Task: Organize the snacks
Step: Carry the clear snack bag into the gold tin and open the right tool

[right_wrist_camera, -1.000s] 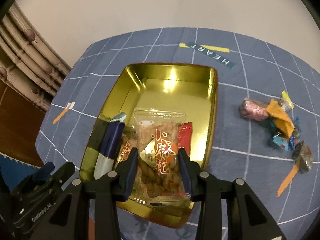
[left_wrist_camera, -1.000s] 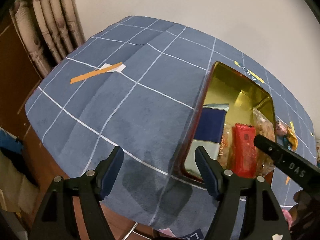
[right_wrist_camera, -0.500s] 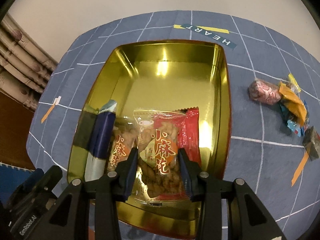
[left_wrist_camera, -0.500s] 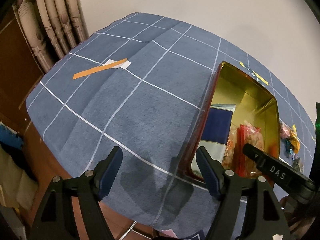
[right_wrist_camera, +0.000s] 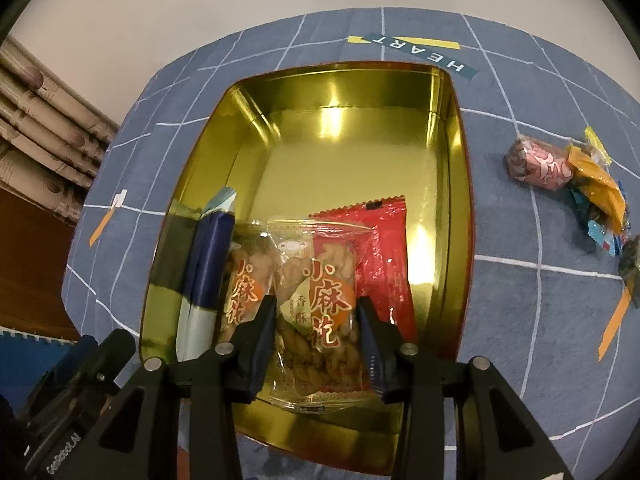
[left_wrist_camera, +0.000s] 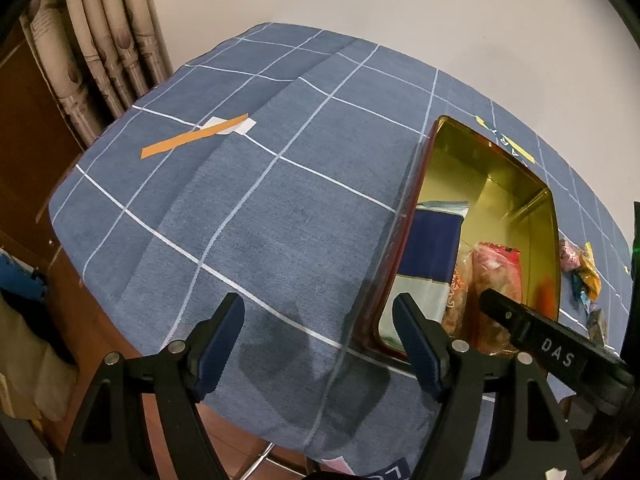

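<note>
- The right gripper (right_wrist_camera: 316,320) tilts steeply down over the near end of the gold tin (right_wrist_camera: 456,184), its pads clamped on a clear packet of fried dough twists (right_wrist_camera: 316,300), whose lower end hangs just above the tin's near rim.
- The left gripper (left_wrist_camera: 316,340) hangs beside the tin's left wall, tilted down over the blue checked tablecloth (left_wrist_camera: 260,200), jaws spread wide with nothing between them.
- Inside the tin's near half lie a blue-and-white packet (right_wrist_camera: 208,264), a second twist packet (right_wrist_camera: 244,280) and a red packet (right_wrist_camera: 384,264).
- Right of the tin, loose wrapped sweets (right_wrist_camera: 560,172) sit on the cloth.
</note>
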A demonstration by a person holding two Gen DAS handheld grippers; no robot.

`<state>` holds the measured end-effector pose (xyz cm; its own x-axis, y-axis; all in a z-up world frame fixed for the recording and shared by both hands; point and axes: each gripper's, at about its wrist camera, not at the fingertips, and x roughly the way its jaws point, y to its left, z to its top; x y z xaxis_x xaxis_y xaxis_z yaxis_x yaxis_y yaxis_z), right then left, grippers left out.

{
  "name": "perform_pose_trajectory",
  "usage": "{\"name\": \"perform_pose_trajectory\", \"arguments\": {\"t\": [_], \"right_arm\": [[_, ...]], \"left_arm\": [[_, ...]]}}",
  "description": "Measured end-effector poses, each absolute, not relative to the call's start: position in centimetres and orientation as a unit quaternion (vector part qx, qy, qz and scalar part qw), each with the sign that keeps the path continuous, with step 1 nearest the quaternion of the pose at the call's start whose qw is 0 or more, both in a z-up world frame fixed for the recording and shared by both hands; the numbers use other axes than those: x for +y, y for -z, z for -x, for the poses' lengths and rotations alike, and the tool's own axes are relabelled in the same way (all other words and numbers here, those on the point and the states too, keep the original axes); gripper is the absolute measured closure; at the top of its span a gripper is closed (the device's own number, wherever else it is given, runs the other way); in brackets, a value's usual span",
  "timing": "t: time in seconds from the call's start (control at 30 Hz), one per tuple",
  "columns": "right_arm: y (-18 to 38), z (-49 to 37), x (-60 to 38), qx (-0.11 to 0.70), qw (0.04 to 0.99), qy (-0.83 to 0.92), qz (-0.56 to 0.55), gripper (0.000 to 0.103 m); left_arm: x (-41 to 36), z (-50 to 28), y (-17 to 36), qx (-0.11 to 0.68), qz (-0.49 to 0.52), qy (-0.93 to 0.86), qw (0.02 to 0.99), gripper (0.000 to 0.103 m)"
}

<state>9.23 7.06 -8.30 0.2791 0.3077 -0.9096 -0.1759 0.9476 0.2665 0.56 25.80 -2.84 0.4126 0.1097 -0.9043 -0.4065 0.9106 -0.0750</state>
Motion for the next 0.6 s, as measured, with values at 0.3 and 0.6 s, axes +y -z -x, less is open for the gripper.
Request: {"name": "perform_pose_trajectory", "arguments": {"t": [0.3, 0.6], "right_arm": [[7.4, -8.5, 7.1, 0.573, 0.805, -0.150, -0.045, 0.057], [4.1, -6.8, 6.1, 0.503, 0.848, -0.168, 0.007, 0.057]], "left_arm": [[25.6, -0.7, 3.0, 0.521, 0.141, -0.156, 0.828, 0.030], [25.7, -0.6, 2.6, 0.516, 0.133, -0.160, 0.831, 0.030]]}}
